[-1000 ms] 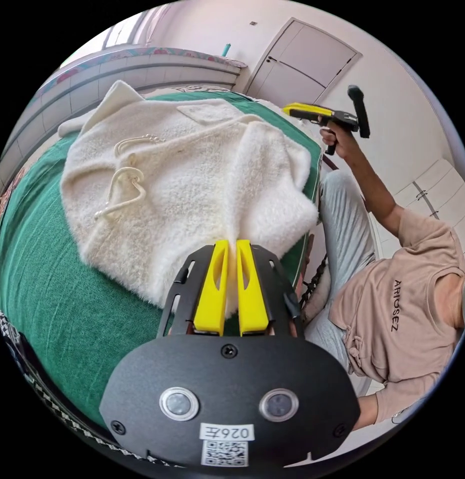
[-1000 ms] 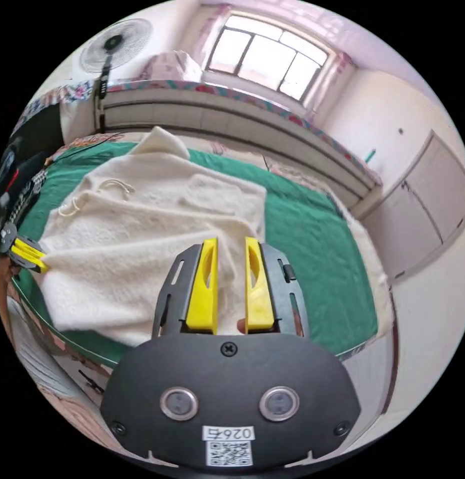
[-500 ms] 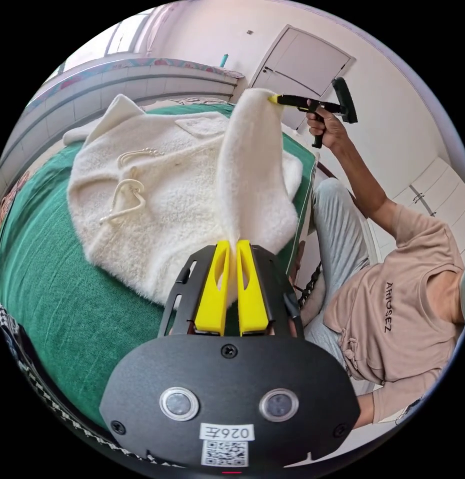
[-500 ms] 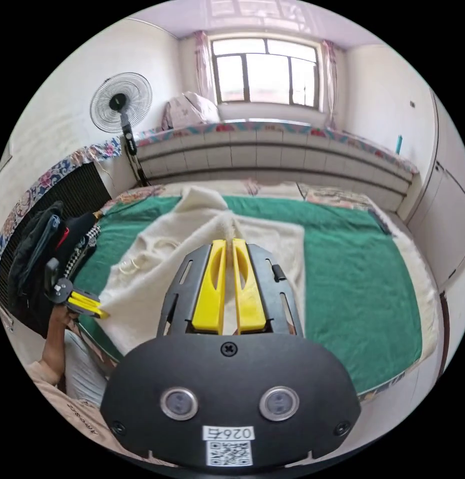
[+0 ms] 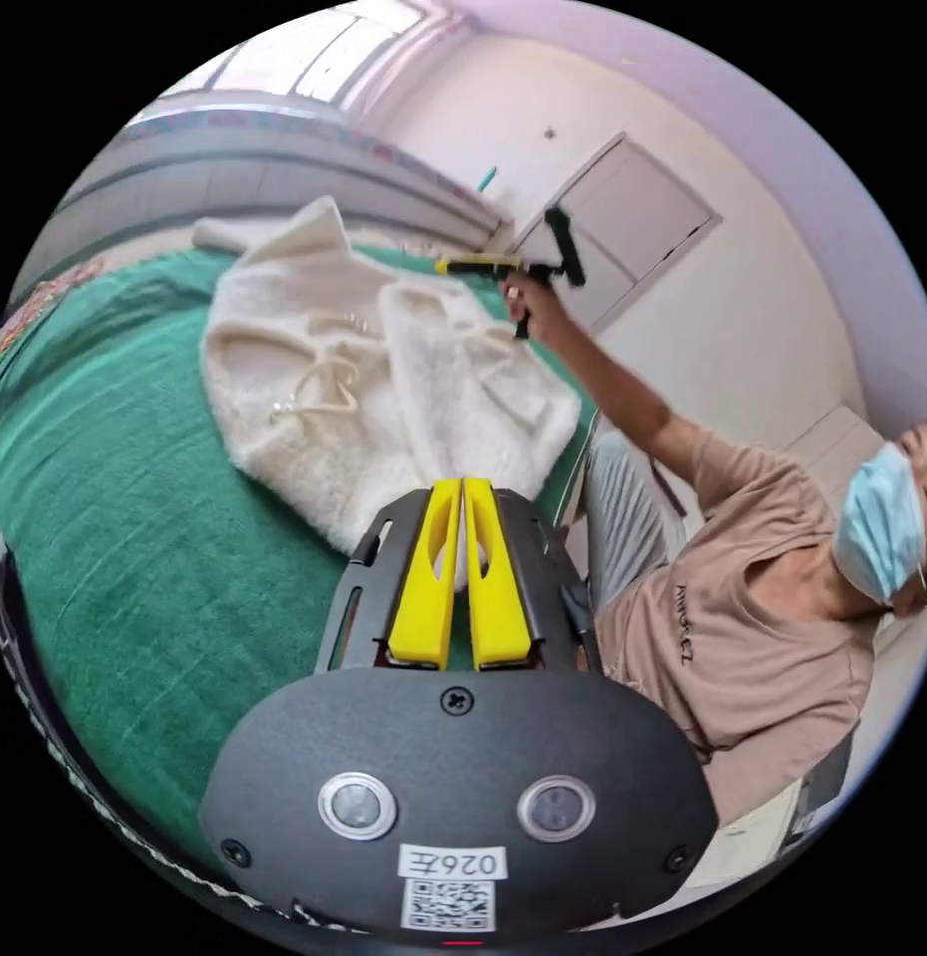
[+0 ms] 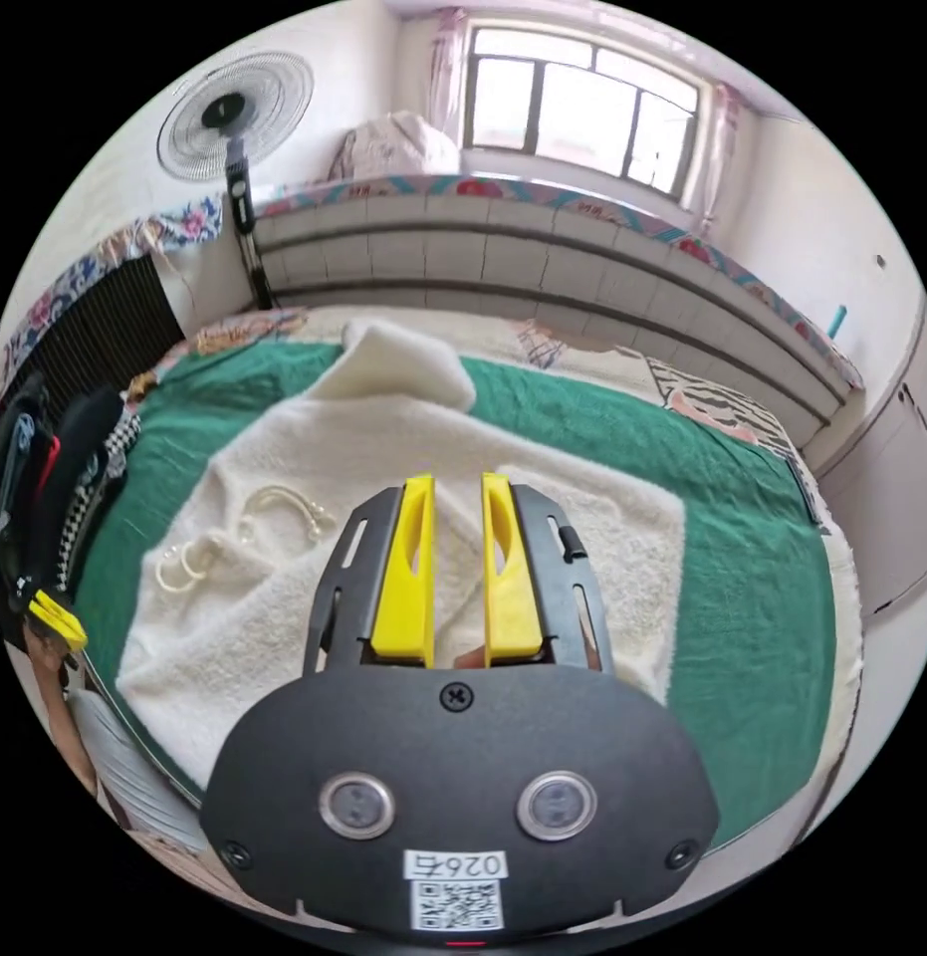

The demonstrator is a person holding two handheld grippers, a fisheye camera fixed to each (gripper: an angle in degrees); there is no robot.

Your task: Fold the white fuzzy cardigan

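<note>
- Right now the white fuzzy cardigan (image 6: 403,518) lies spread on the green blanket (image 6: 752,597) of the bed, its near hem along the bed's near edge, where the person sits.
- One side panel lies folded over the body, so the fold looks partly made; a cord of pearl-like beads (image 6: 234,538) rests on the front, toward the side of the left gripper (image 5: 461,485).
- That gripper's jaws are pressed together at the cardigan's near corner. A sliver of white fuzz shows between them, so I judge they pinch the hem, though the contact itself is hard to see.
- Meanwhile the right gripper (image 6: 456,480) hangs above the middle of the garment with its jaws parted and nothing in them.
- To do this step well, the left corner should be carried across low and flat, and matched to the edge of the panel already laid over.
- Before pressing anything down, mind the bead cord: tucked under a layer it would make a lump.
- With its free jaws, the right gripper could steady the folded panel, since the thick pile probably springs back and drags.
- At the far edge a bulky piece (image 6: 398,363) sticks out beyond the body; it needs folding in next.
</note>
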